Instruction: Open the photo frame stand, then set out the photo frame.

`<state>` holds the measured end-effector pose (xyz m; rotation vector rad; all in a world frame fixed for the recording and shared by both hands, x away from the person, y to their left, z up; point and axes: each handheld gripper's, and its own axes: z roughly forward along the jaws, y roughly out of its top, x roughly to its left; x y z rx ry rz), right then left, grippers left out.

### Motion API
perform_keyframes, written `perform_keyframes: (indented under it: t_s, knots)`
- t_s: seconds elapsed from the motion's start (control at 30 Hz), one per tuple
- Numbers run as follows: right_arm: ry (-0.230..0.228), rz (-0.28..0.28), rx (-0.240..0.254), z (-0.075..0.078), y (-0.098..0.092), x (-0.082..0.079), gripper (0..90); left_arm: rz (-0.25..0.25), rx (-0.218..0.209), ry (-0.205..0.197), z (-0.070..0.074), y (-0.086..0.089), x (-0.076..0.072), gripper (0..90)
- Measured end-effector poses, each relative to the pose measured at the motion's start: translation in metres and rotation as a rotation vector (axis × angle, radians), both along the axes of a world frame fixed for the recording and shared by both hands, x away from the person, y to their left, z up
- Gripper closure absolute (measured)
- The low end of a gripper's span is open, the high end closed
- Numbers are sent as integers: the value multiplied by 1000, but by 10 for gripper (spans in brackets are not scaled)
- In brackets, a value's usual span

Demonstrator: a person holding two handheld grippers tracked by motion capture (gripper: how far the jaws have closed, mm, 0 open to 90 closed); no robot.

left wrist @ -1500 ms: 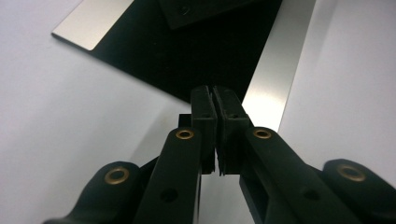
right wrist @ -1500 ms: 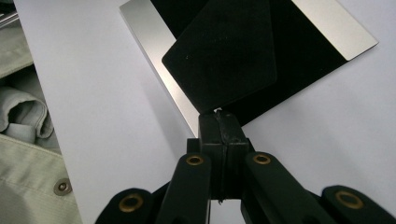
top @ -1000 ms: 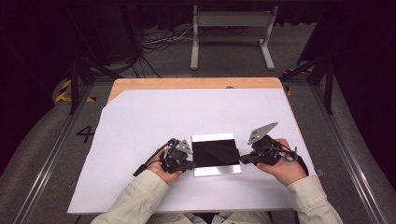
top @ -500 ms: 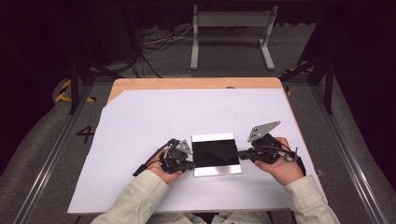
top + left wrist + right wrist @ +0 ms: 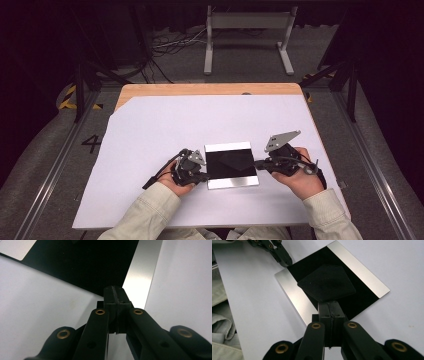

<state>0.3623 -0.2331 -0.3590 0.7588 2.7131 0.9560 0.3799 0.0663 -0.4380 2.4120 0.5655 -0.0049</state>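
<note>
A flat rectangular plate [image 5: 231, 183], black in the middle with a silver strip along two opposite sides, lies on the white sheet near the table's front. A black five-cornered pad [image 5: 327, 282] rests on its dark middle. My left gripper [image 5: 204, 172] is shut, its tips at the plate's left edge; in the left gripper view the gripper [image 5: 115, 290] meets the plate [image 5: 140, 272] where black and silver join. My right gripper [image 5: 257, 164] is shut at the plate's right edge, and in the right gripper view it [image 5: 331, 304] touches the pad's near corner. Whether it pinches the pad I cannot tell.
A white sheet [image 5: 200, 125] covers most of the wooden table [image 5: 165, 90]. Beyond the table's far edge stands a metal frame [image 5: 247, 35] with cables on the floor. Rails run along both sides of the table. The person's pale sleeves [image 5: 145, 215] come in at the bottom.
</note>
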Motion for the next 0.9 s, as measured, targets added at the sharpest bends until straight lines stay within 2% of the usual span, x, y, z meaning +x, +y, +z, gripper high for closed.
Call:
perform_keyframes:
  t_s: [0.17,0.43,0.53,0.63,0.77,0.9]
  knots:
    - [20,1,-33,1,-2,-1,891,8,-8,10,-1,3,2,867]
    - [16,-19,-18,11,-11,-3,850,22,-28,2,2,6,2,848]
    - [13,-33,1,13,-13,-3,811,31,-38,-9,5,9,2,846]
    - [17,-60,41,15,-15,-2,767,46,-52,-18,8,13,3,845]
    - [0,-84,67,16,-15,-2,724,57,-63,-25,11,17,4,844]
    - [17,-121,116,16,-14,0,644,67,-69,-34,13,20,5,842]
